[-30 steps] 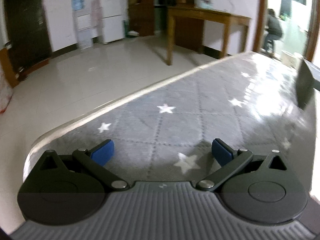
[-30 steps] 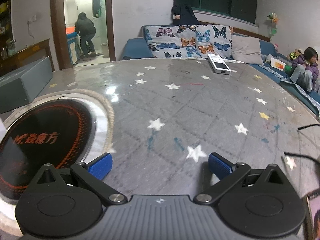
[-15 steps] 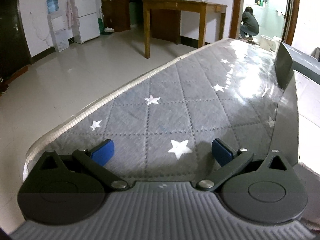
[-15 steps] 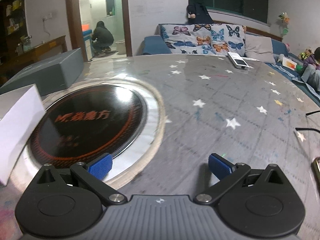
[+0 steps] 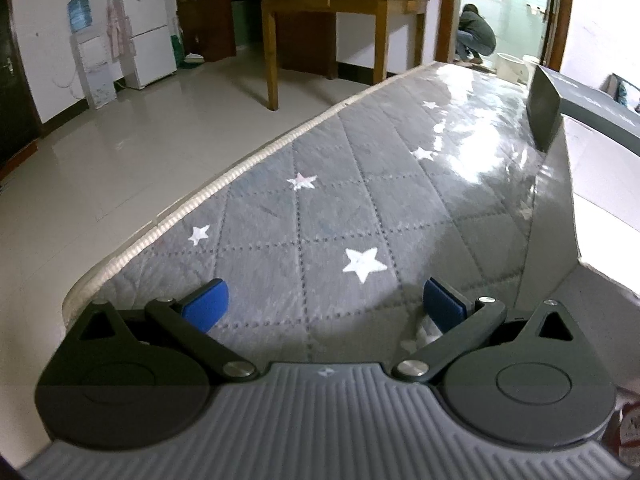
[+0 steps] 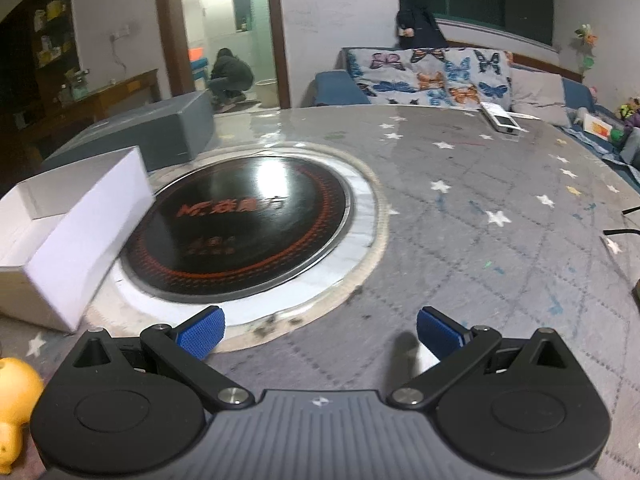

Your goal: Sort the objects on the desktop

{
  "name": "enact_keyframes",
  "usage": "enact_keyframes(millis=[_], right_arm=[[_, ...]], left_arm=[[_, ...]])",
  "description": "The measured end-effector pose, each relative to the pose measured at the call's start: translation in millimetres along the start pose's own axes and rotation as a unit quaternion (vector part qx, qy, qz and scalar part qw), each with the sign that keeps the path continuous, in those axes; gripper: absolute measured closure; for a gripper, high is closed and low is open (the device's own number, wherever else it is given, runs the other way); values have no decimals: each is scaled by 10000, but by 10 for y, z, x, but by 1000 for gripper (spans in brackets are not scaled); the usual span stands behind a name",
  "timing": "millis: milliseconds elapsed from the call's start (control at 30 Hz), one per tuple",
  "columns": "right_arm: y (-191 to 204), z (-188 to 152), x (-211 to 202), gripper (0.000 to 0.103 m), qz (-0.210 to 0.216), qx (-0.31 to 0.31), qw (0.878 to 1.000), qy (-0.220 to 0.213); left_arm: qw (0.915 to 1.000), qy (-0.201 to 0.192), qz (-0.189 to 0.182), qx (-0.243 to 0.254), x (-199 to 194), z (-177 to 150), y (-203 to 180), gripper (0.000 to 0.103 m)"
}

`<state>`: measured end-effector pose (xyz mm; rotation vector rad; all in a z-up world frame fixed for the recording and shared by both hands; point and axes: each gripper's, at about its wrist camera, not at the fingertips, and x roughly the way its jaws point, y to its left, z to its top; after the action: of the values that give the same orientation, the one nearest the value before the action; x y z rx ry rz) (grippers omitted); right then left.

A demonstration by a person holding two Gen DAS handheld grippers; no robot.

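My left gripper (image 5: 326, 304) is open over the grey star-patterned table cover (image 5: 360, 200), with nothing between its blue pads. To its right rises the white open box (image 5: 600, 184), and behind that lies a dark grey box (image 5: 560, 100). My right gripper (image 6: 320, 330) is also open and empty, low over the table near the rim of the round black cooktop (image 6: 240, 228). In the right wrist view the white open box (image 6: 76, 224) stands at the left, the dark grey box (image 6: 160, 132) lies behind it, and a yellow toy (image 6: 16, 404) peeks in at the lower left.
A white remote-like device (image 6: 502, 118) lies at the far side of the table. Black cables (image 6: 624, 232) reach in at the right edge. The table's edge (image 5: 192, 208) drops to a tiled floor on the left. A person (image 6: 230, 76) crouches in the far doorway.
Both views have swung: the left gripper turned toward the white box, which now fills its right side. The right gripper swung left, bringing the cooktop, white box and yellow toy into view.
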<state>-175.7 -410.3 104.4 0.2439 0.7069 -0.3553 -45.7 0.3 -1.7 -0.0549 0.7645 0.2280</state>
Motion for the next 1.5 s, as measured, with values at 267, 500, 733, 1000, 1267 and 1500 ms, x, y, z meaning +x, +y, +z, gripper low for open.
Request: enact_keyframes(millis=[267,500,733,1000,1267,1500], right_arm=[[203,-32,-92,0,198,-259,9993,183],[338,-52,-131,0,283,-425,9980,367],[399,-124,-77,0,255,-490,9970,547],[443,-173,-75,0,147,-590,9970,487],[339,-121,-25,0,-185,-442,9988,55],[161,28,116,0,-591,-193,9977,-273]], left_arm=[[9996,137,-182,168,-109,-15,1,0],[9990,162,-255,322,-222,1,-26,0],[9981,148,-220,556,-313,-5,-87,0],[9983,-66,-136,571,-265,-4,-107,0],[9976,-455,198,475,-62,96,-57,0],[9985,-366,-31,398,189,152,44,0]])
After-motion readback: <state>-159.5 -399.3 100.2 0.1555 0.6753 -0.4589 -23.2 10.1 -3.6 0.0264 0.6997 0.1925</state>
